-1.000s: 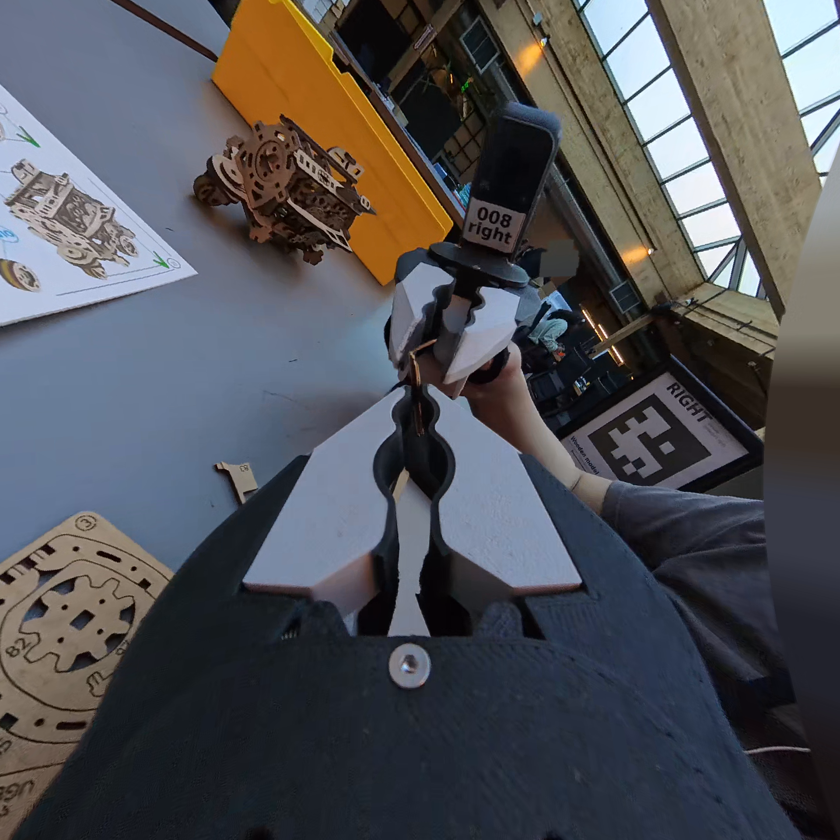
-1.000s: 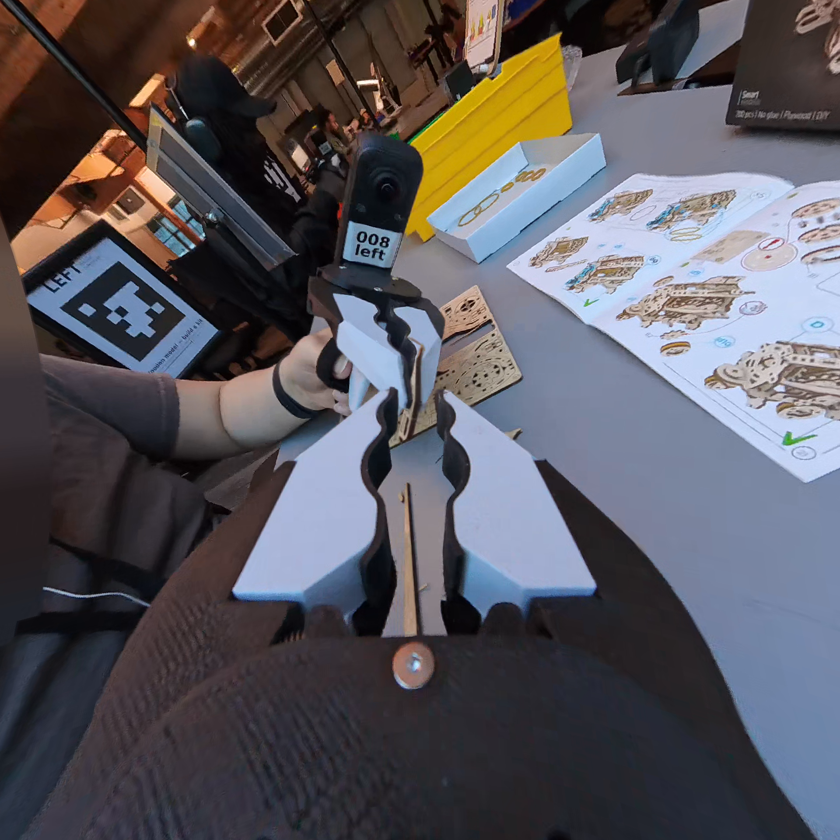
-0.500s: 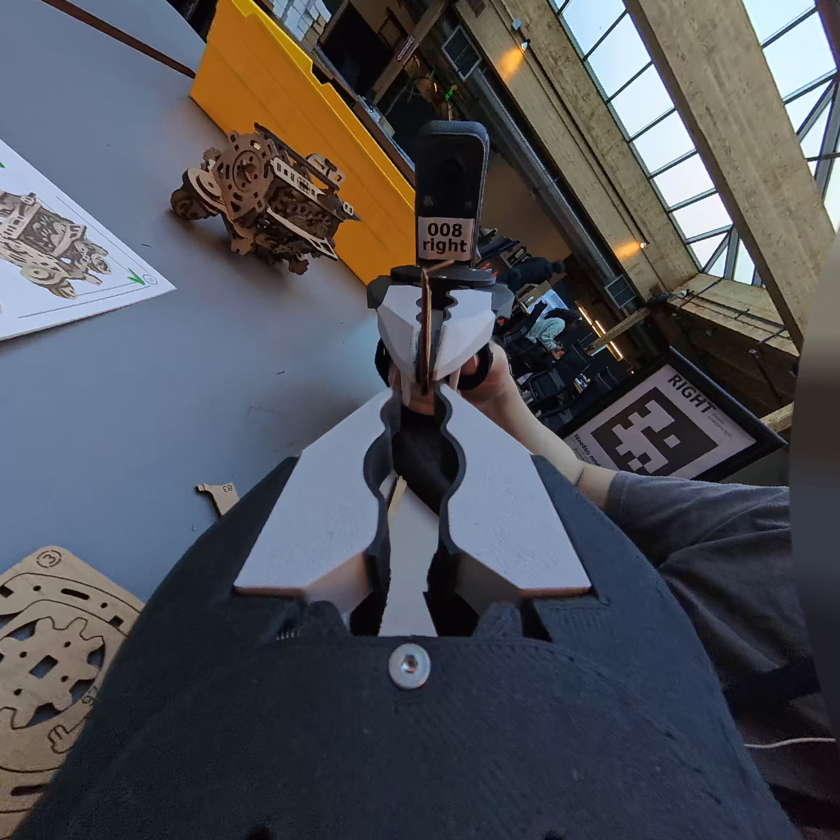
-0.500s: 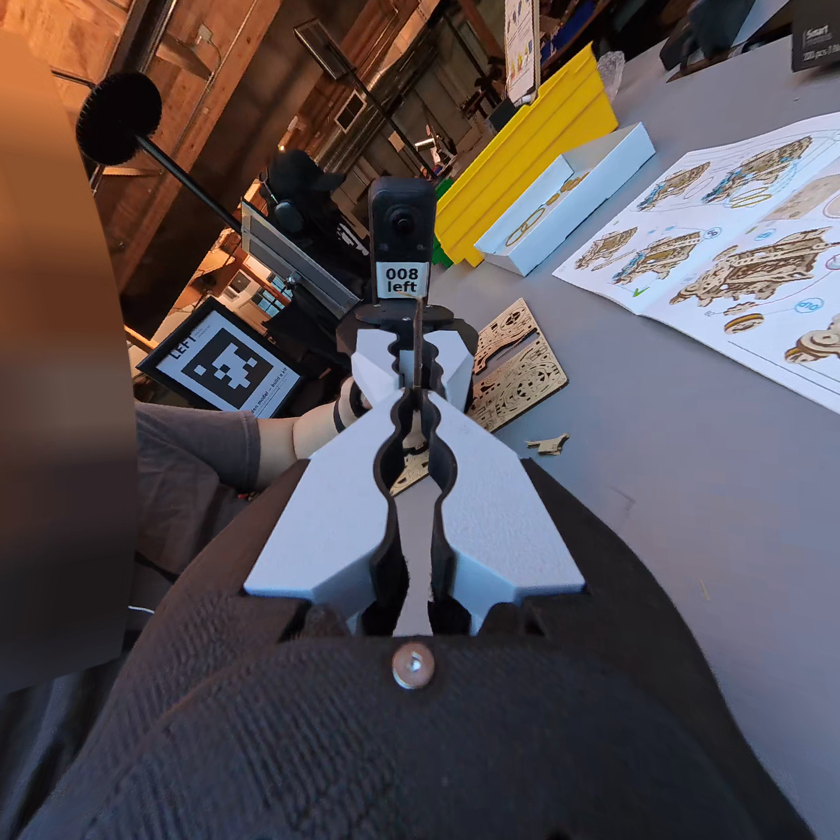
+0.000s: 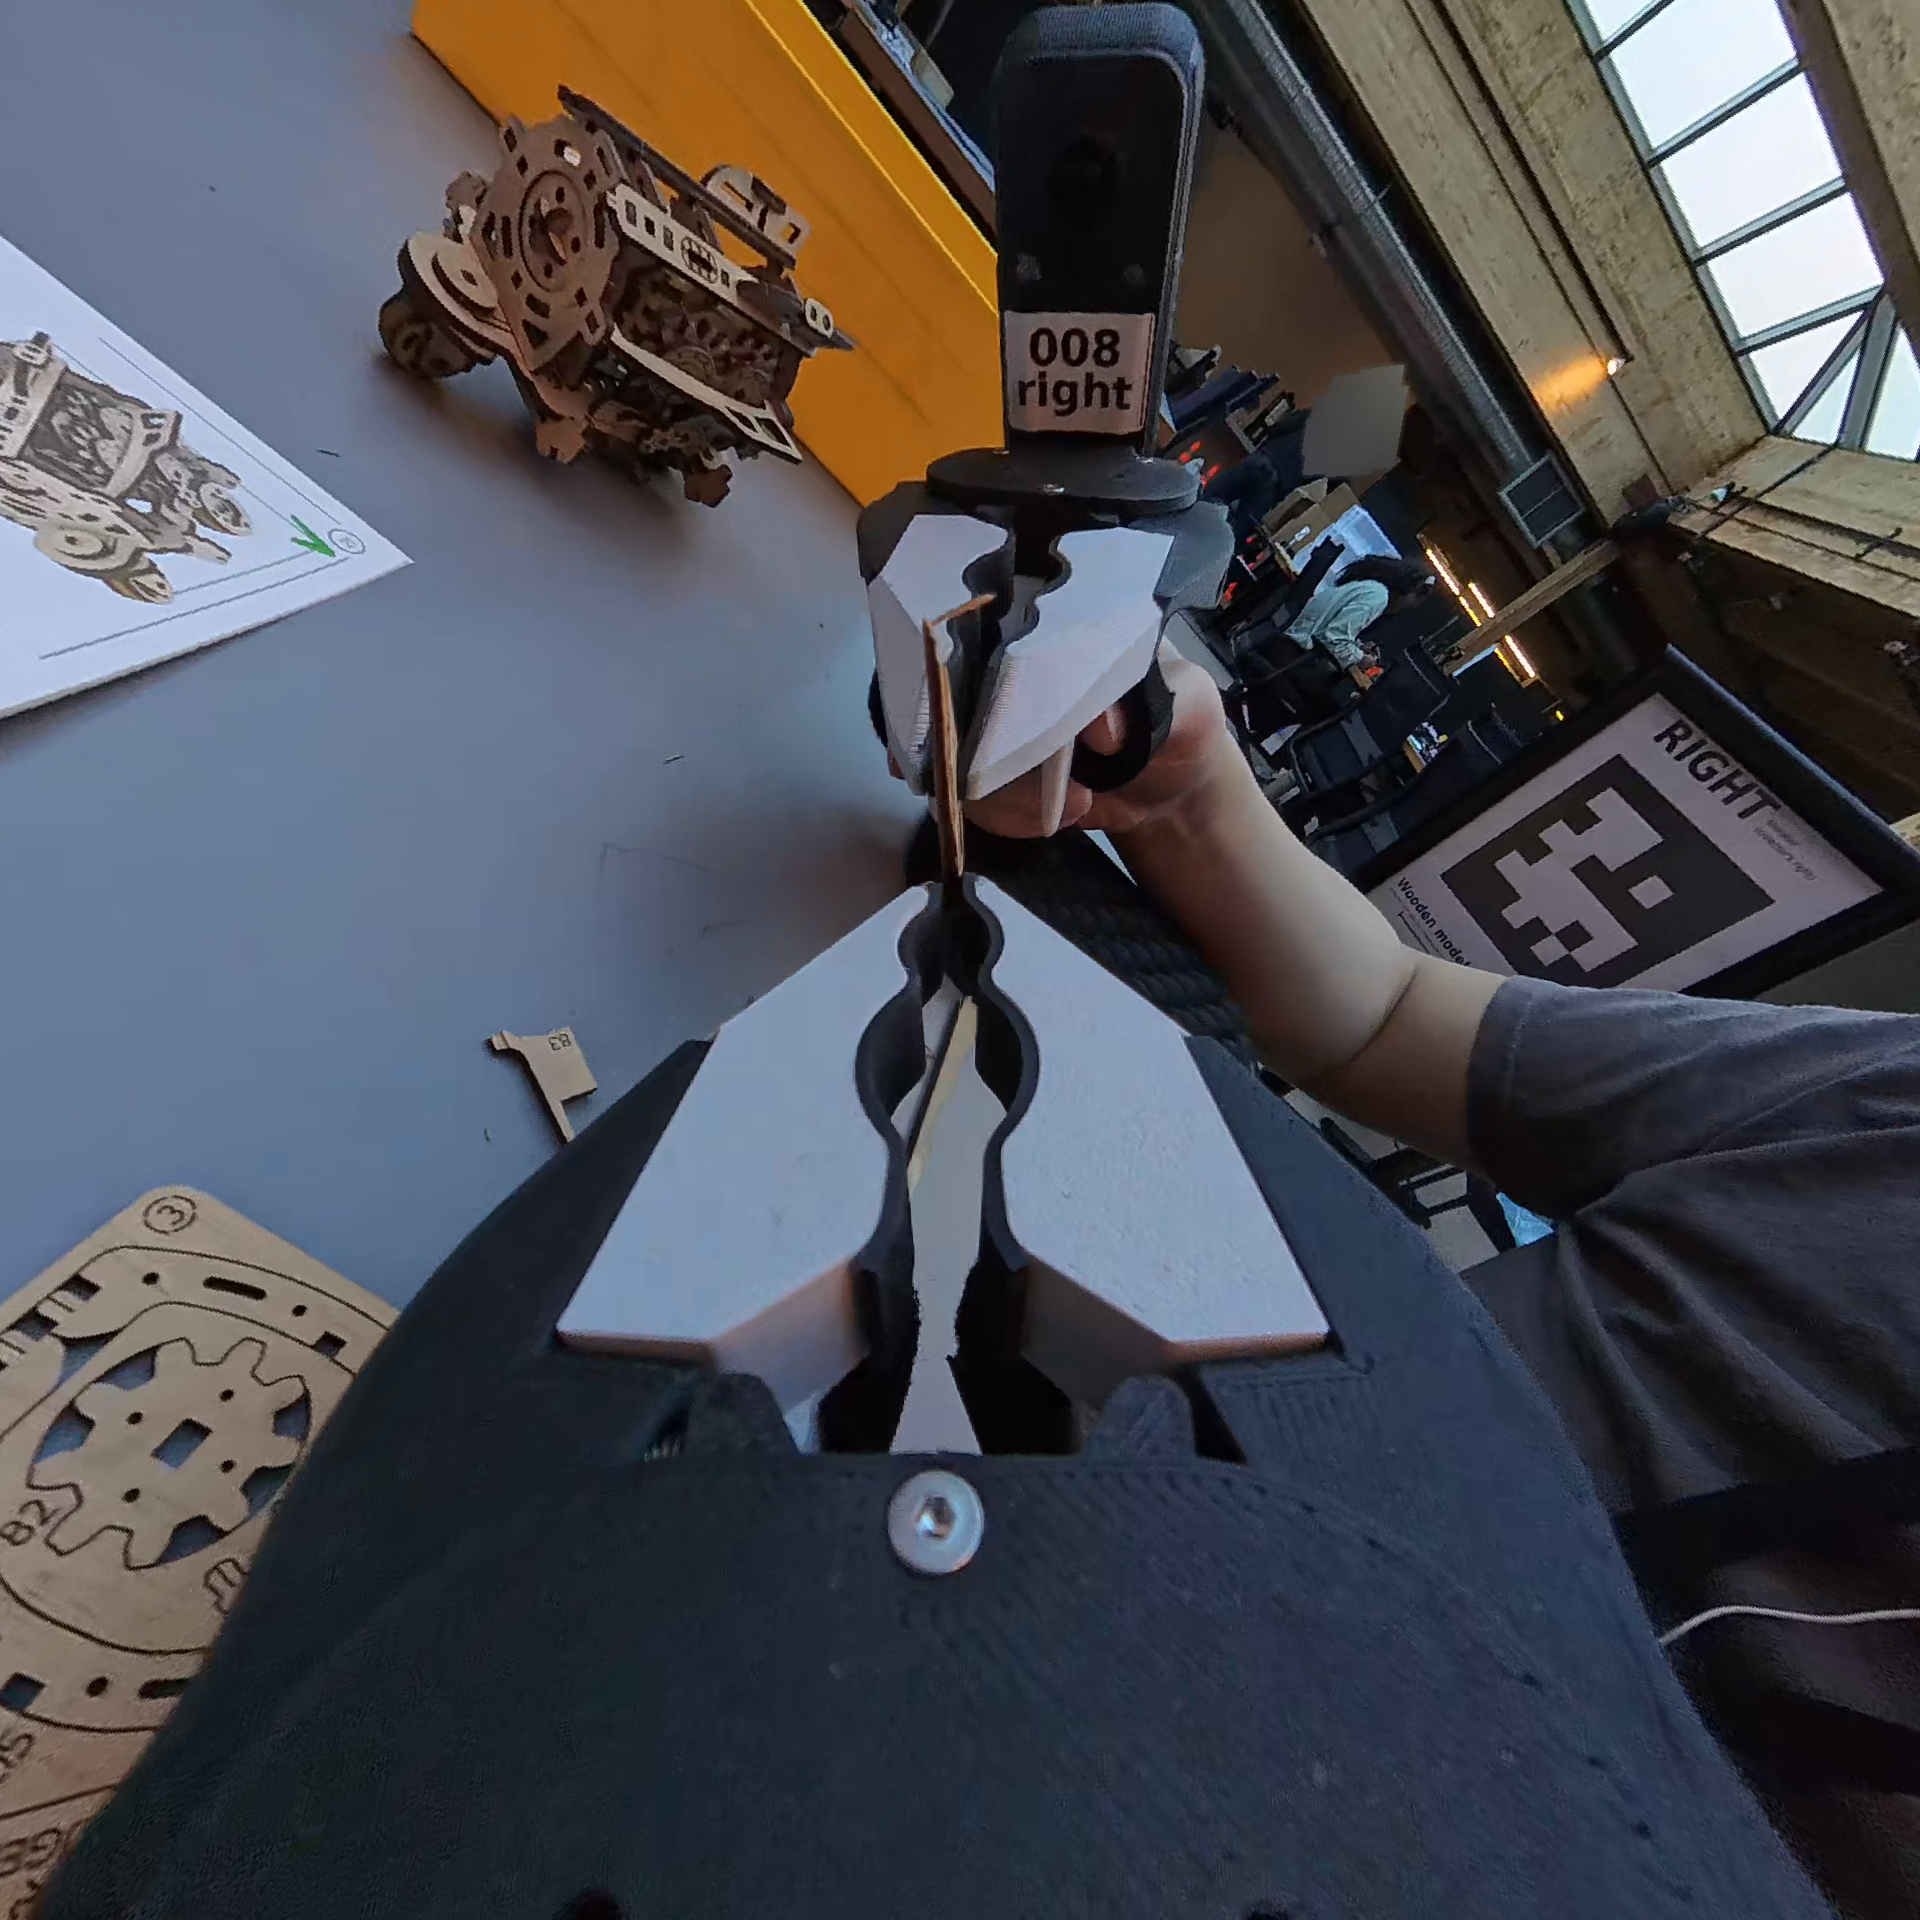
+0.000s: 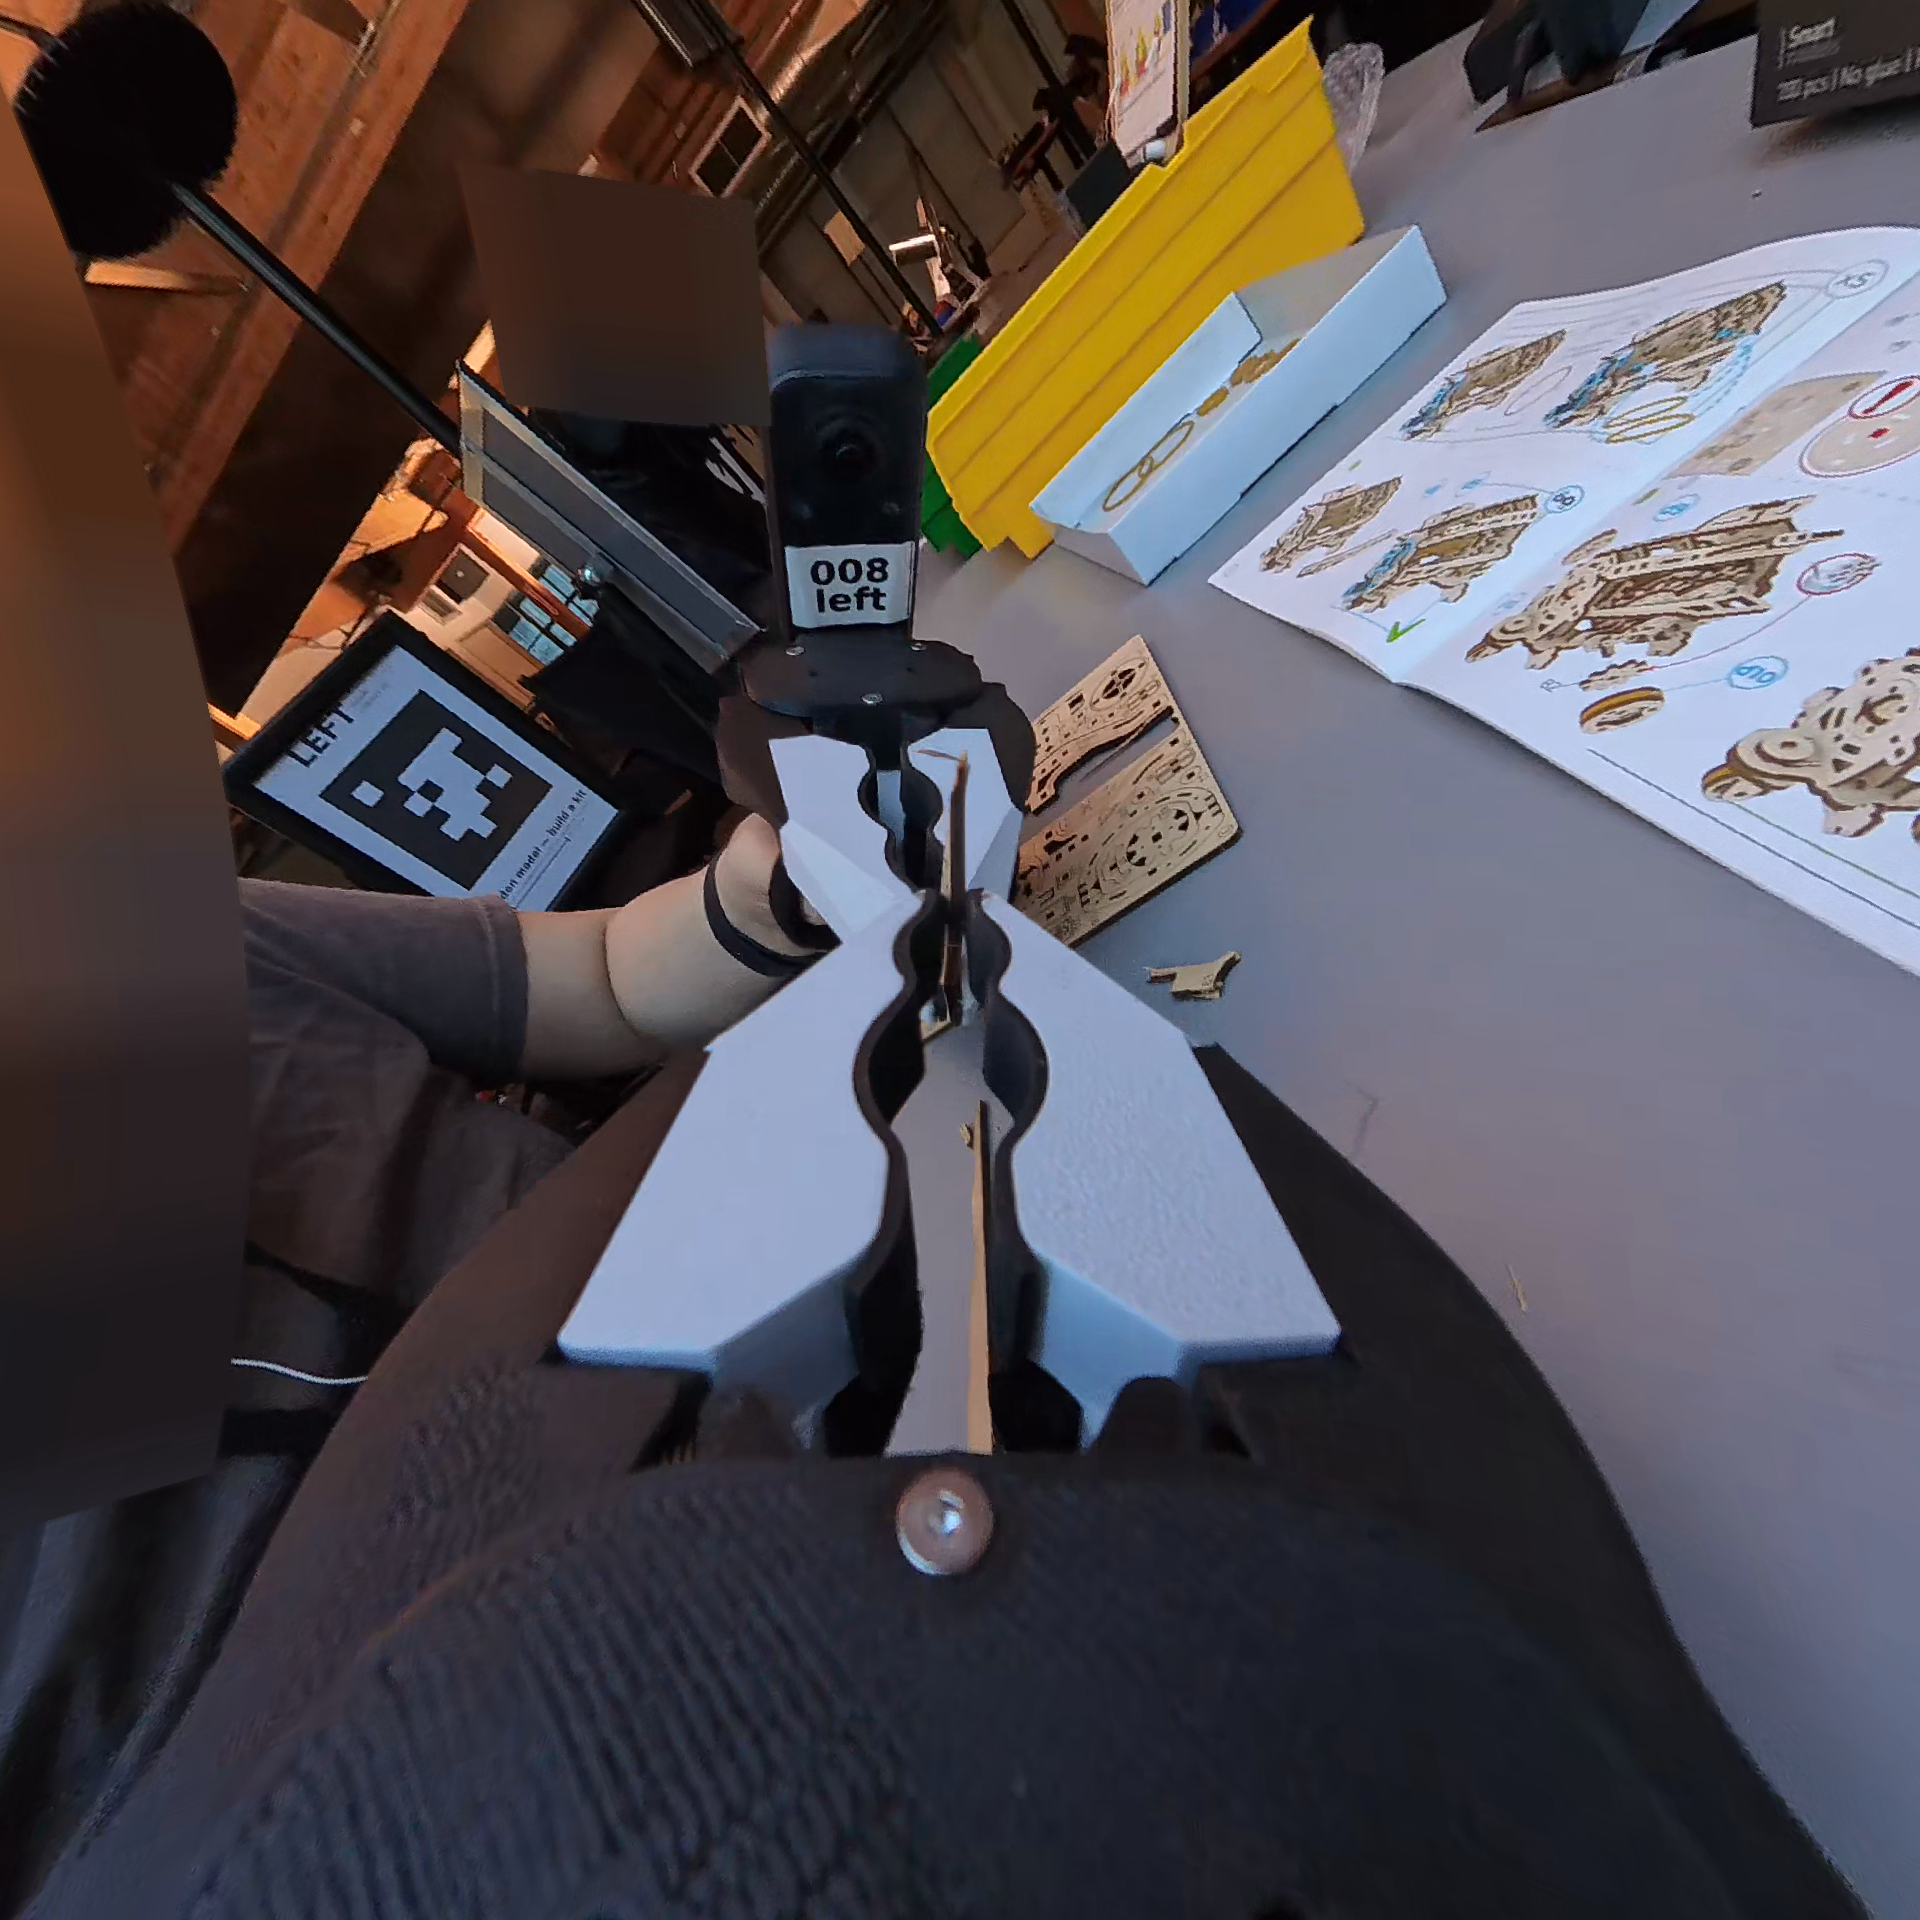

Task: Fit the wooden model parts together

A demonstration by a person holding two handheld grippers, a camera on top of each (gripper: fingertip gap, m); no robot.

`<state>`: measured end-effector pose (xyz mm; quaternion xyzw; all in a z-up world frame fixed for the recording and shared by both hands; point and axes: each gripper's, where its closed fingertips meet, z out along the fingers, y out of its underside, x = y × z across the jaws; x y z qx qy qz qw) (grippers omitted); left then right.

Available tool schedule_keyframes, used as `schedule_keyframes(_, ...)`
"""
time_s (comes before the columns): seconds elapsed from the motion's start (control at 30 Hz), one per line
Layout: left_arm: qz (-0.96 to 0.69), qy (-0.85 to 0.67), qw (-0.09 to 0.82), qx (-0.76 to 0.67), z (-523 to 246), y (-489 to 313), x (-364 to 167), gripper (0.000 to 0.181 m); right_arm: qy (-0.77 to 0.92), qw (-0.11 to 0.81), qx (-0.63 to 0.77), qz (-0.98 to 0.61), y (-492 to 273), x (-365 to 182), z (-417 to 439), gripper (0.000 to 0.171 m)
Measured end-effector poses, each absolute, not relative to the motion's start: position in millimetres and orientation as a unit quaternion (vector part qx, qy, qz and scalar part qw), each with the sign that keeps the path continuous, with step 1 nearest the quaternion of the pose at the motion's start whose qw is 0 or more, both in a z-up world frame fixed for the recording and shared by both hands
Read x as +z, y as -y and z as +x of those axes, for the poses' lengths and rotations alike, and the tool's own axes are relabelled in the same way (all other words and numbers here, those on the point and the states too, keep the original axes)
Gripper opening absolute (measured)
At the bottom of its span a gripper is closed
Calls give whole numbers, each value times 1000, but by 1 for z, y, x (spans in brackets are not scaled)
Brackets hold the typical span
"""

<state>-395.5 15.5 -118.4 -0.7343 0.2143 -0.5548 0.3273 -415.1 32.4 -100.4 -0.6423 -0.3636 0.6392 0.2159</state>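
Fingertips of my left gripper (image 5: 951,902) were pressed together on the lower end of a thin wooden part (image 5: 943,748), seen edge-on and standing up from the tips. My right gripper (image 6: 948,906) faced it tip to tip, its fingers likewise closed on a thin wooden strip (image 6: 954,831); whether both of us pinched one piece or two pieces meeting, I could not tell. In the left wrist view the right gripper (image 5: 940,800) rose just beyond my tips, a hand (image 5: 1132,769) wrapped round its handle. In the right wrist view the left gripper (image 6: 914,878) stood the same way, held by the other hand (image 6: 717,925).

Left of my left fingers, a small loose wooden piece (image 5: 548,1062) lay on the grey table (image 5: 364,831), with a cut-out plywood sheet (image 5: 114,1403) nearer the camera. Farther ahead on that side stood a partly built wooden model (image 5: 603,301), beside an instruction sheet (image 5: 125,499) and a yellow bin (image 5: 748,177).

Right of my right fingers lay another plywood sheet (image 6: 1122,810), the open instruction booklet (image 6: 1662,582) and a white box (image 6: 1247,416).
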Motion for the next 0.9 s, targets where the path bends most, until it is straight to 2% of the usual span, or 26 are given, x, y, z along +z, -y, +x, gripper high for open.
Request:
schedule_keyframes(0.23, -734, -221, 333, -550, -396, -16, -119, 0, 355, 196, 649, -644, -31, -101, -413, 0)
schedule_keyframes(0.3, -728, -222, 345, -549, -396, -17, -116, 9, 360, 195, 647, -642, -29, -102, -413, 0)
schedule_keyframes(0.47, -723, -217, 350, -555, -399, -18, -112, 1, 372, 190, 645, -640, -25, -103, -415, 0)
schedule_keyframes(0.77, -726, -217, 344, -554, -401, -18, -113, 0, 367, 180, 658, -632, -25, -100, -413, 10)
schedule_keyframes(0.9, -728, -220, 342, -552, -400, -17, -114, 0, 376, 192, 638, -644, -26, -105, -413, 1)
